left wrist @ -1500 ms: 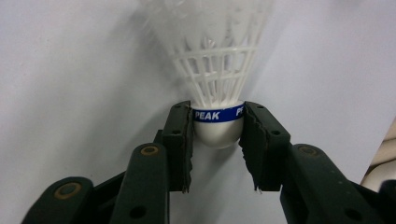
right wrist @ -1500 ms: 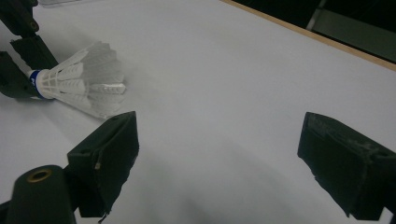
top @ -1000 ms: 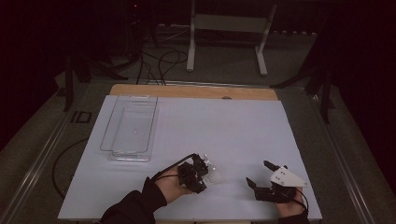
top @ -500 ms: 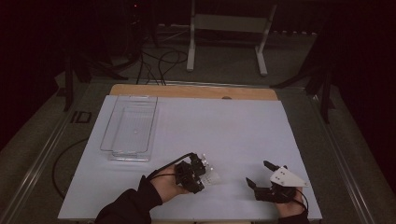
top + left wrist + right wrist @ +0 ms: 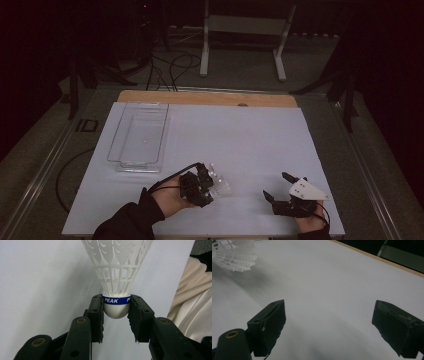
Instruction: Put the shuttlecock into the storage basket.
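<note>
A white plastic shuttlecock (image 5: 116, 272) with a blue band reading PEAK is clamped by its rounded cork between the pads of my left gripper (image 5: 116, 312). From above, that left gripper (image 5: 206, 181) sits near the table's front, left of centre, with the shuttlecock (image 5: 219, 183) skirt pointing right. My right gripper (image 5: 278, 186) rests at the front right, jaws wide apart and nothing between them. In the right gripper view, the open right gripper (image 5: 329, 315) faces bare table, and the shuttlecock's skirt (image 5: 233, 255) shows at the top left corner.
A clear plastic bin (image 5: 140, 135) stands at the table's left side, with nothing visible inside. The white table top (image 5: 240, 135) has a wooden strip (image 5: 205, 98) along its far edge. Beyond it stand a metal frame (image 5: 245, 37) and cables on the floor.
My left gripper has lifted slightly with the shuttlecock and shifted a little toward the far side. The right gripper has stayed where it was.
</note>
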Demonstrator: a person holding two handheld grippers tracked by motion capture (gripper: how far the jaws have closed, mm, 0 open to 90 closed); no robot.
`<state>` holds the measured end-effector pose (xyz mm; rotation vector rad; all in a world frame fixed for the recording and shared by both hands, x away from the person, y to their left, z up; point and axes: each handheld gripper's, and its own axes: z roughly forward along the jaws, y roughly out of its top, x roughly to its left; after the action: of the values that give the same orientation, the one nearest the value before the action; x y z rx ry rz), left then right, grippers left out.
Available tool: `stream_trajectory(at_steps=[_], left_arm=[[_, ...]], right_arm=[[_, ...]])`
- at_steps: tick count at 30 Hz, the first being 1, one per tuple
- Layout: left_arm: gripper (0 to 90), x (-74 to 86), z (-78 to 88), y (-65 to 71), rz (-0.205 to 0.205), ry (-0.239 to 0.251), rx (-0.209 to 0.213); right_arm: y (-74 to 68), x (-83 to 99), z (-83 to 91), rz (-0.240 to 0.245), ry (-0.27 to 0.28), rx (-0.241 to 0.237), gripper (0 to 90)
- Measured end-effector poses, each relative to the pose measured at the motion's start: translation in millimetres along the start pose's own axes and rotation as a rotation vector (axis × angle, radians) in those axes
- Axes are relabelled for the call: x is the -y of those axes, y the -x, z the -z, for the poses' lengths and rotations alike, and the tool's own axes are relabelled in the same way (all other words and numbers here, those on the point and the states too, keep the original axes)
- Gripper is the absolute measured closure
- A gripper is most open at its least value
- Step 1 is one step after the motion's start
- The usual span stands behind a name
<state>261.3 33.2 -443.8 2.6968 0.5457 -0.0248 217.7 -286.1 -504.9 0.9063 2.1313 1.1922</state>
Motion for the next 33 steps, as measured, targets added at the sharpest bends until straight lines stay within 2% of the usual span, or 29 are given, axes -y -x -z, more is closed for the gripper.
stream_trajectory(at_steps=[17, 27, 33], left_arm=[[66.0, 5.9, 25.7, -5.3, -0.025, 0.025, 0.004], [66.0, 10.5, 39.6, -11.3, -0.017, 0.050, 0.002], [66.0, 11.9, 45.0, -15.9, -0.017, 0.047, 0.008]], right_arm=[[-0.2, 0.6, -0.6, -0.001, -0.007, -0.002, 11.7], [-0.4, 0.5, -0.9, -0.002, -0.007, -0.005, 11.7], [-0.7, 0.6, -1.1, -0.005, -0.008, -0.006, 11.8]])
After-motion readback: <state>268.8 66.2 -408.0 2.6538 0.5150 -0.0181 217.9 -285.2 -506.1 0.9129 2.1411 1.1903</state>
